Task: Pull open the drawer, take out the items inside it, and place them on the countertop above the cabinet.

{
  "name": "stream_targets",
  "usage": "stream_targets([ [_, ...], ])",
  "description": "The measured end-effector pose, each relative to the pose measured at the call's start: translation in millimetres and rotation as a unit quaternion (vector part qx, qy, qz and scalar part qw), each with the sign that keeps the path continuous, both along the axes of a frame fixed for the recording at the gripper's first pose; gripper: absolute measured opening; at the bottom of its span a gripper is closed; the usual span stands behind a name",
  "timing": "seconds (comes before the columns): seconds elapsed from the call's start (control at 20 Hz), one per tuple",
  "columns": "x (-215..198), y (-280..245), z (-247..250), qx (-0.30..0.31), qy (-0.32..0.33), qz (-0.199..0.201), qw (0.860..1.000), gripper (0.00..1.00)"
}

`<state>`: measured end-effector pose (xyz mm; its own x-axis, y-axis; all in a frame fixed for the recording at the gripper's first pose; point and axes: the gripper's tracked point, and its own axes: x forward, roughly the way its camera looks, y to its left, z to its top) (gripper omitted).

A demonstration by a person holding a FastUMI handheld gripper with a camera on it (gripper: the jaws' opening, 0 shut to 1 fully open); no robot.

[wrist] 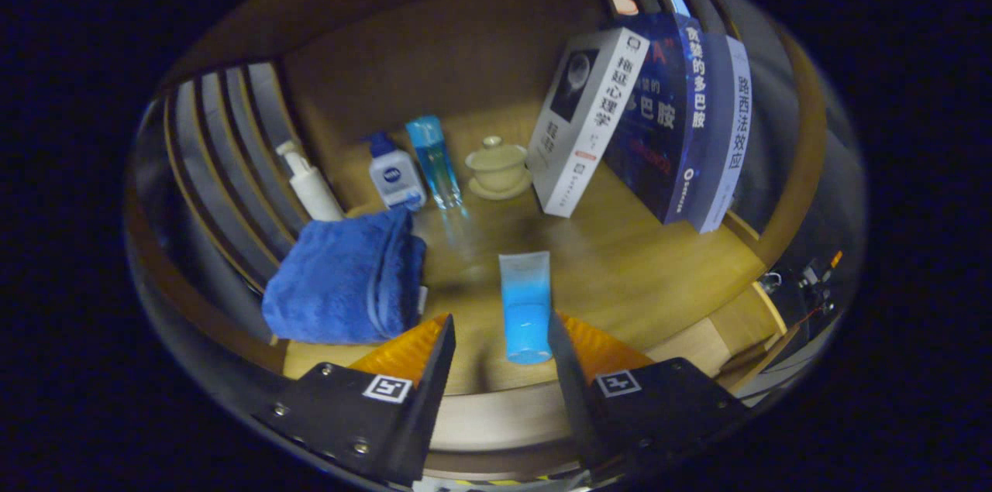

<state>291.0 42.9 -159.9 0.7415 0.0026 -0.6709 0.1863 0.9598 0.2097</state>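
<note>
Tool [500, 337] released, fingers spread either side of the blue tube [525, 306], lower centre of frame, standing cap-down on the counter [620, 259]. I judge it light, squashy, slick; grip mid-body, gently.

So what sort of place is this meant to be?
Probably a mock home shelf or countertop: a wooden surface holding leaning books, a folded blue towel, toiletry bottles. A blue tube stands between the open gripper fingers.
</note>
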Motion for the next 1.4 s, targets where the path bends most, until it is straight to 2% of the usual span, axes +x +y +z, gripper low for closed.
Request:
stream_targets([
  [0.15,-9,-2,33,-0.001,-0.077,-0.007,0.997,0.77],
  [0.3,-29,-13,59,-0.031,-0.145,-0.029,0.989,0.78],
  [0.5,-69,-23,87,-0.056,-0.216,-0.047,0.974,0.77],
  [0.65,-105,-28,88,-0.073,-0.249,-0.055,0.964,0.77],
  [0.75,-130,-22,85,-0.08,-0.264,-0.053,0.96,0.86],
  [0.8,-142,-25,81,-0.086,-0.268,-0.059,0.958,0.93],
  [0.9,-159,-23,73,-0.085,-0.276,-0.066,0.955,0.96],
  [1.1,-186,-26,52,-0.091,-0.273,-0.078,0.954,0.96],
  [1.4,-208,-27,-7,-0.074,-0.23,-0.093,0.966,0.96],
])
